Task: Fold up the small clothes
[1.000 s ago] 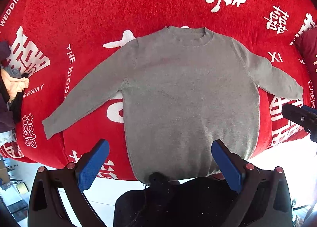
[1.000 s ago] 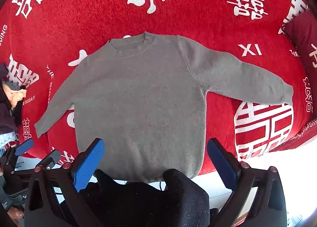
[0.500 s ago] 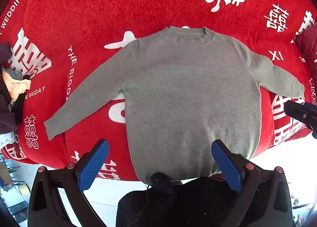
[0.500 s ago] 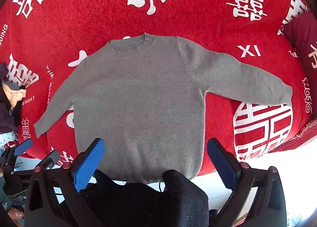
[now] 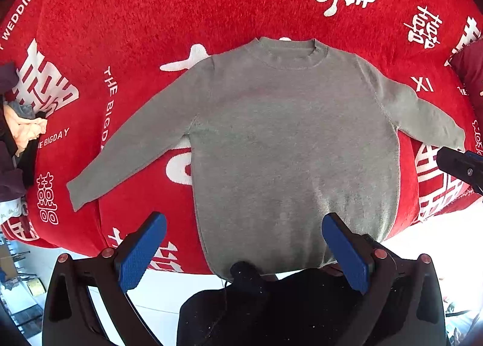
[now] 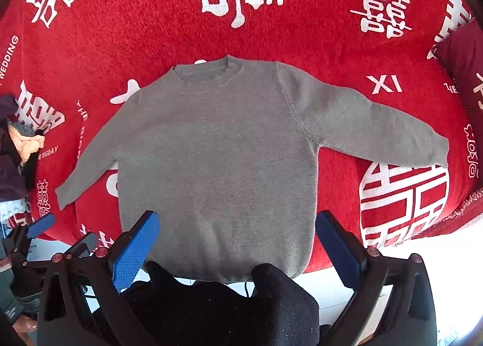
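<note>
A small grey sweater (image 5: pixel 289 140) (image 6: pixel 217 152) lies flat on a red blanket, neck away from me, both sleeves spread out to the sides. Its hem hangs at the blanket's near edge. My left gripper (image 5: pixel 244 243) hovers open above the hem, blue pads wide apart, nothing between them. My right gripper (image 6: pixel 238 240) is open too, over the lower body of the sweater. The left gripper (image 6: pixel 42 234) also shows at the lower left of the right wrist view, and the right gripper's tip (image 5: pixel 459 164) at the right edge of the left wrist view.
The red blanket (image 5: pixel 181 13) (image 6: pixel 151 28) with white characters covers a bed. A pile of other clothes (image 5: pixel 21 134) (image 6: pixel 21 146) sits at the left edge. A dark red pillow (image 6: pixel 462 56) lies at the far right. White floor (image 5: pixel 437 231) shows below the bed edge.
Both views have drifted very slightly; the sweater sits a touch lower in the left wrist frame. Grippers stay open and the sweater has not been moved.
</note>
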`<state>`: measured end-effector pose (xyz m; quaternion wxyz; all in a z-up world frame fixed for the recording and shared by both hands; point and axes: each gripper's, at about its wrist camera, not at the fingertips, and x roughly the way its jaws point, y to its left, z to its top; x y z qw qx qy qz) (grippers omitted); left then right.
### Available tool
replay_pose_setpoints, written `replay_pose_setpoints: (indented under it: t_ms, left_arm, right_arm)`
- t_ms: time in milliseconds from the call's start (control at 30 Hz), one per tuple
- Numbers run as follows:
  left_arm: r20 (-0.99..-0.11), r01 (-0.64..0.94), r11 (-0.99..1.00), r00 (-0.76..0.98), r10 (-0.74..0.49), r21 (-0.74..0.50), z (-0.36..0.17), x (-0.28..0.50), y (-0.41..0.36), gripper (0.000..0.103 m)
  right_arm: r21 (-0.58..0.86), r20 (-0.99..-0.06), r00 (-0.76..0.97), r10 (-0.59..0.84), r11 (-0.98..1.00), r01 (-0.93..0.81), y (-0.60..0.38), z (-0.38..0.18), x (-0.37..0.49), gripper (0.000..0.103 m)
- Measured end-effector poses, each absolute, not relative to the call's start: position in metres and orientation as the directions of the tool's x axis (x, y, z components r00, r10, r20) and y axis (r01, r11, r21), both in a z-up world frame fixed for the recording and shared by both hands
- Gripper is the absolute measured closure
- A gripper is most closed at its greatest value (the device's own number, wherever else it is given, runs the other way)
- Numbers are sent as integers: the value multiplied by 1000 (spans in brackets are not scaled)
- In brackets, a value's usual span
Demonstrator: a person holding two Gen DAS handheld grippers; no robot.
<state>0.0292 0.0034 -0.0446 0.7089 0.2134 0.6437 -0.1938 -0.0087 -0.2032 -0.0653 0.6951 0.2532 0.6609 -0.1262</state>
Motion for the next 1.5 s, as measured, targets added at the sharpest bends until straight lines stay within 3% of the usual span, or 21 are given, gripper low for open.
replay_pose_setpoints:
  t_ms: [333, 600, 833, 933, 1167, 1333, 1500]
  left_arm:
    - [-996, 522, 853, 89, -22, 27, -50, 33, 10, 0]
    - [-996, 436, 898, 32, -83, -60, -65, 44, 25, 0]
    - [-997, 429, 903, 68, -30, 2, -87, 49, 35, 0]
    - [-997, 408, 912, 39, -69, -48, -96, 55, 42, 0]
    - [-985, 256, 955, 48, -166, -148, -116, 81, 84, 0]
    - [-936, 64, 938, 69, -345, -341, -138, 111, 144, 0]
    - [-912, -161, 909, 217, -348, -385, -168, 144, 233, 0]
  right_arm:
    - [211, -977, 96, 189, 837, 505, -197, -72, -6, 0]
    - [171, -984, 47, 169, 860, 480, -187, -89, 0, 0]
    - [114, -992, 10, 124, 874, 472, -180, -110, 7, 0]
    - [89, -994, -9, 105, 880, 467, -178, -120, 12, 5]
    - [244, -967, 42, 250, 870, 429, -162, -135, 30, 9]
    - [335, -939, 50, 342, 867, 368, -129, -155, 50, 10]
    - [408, -904, 21, 428, 844, 349, -96, -179, 61, 10]
